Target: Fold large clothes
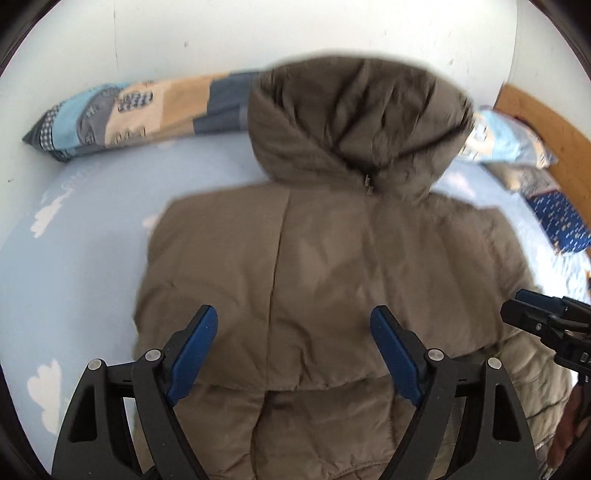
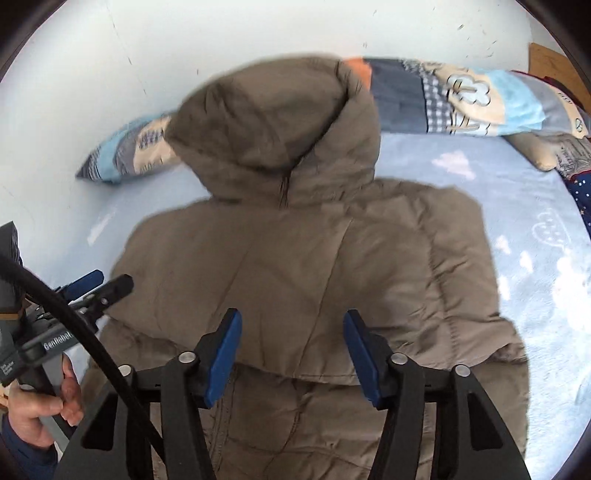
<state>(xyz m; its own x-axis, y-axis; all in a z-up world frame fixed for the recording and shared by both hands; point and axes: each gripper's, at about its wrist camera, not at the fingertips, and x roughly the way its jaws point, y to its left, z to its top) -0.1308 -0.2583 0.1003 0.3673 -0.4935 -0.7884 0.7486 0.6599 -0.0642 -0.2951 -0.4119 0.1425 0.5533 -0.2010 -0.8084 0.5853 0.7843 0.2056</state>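
A light-blue bedsheet with white cloud prints covers the bed, with a long patchwork pillow lying along the white wall at the far side. The brown hooded jacket lies flat at the centre of the sheet, hood toward the far wall and its folded-over edge at the near side. The left gripper and the right gripper both hang above the jacket's near part, jaws spread apart and holding nothing.
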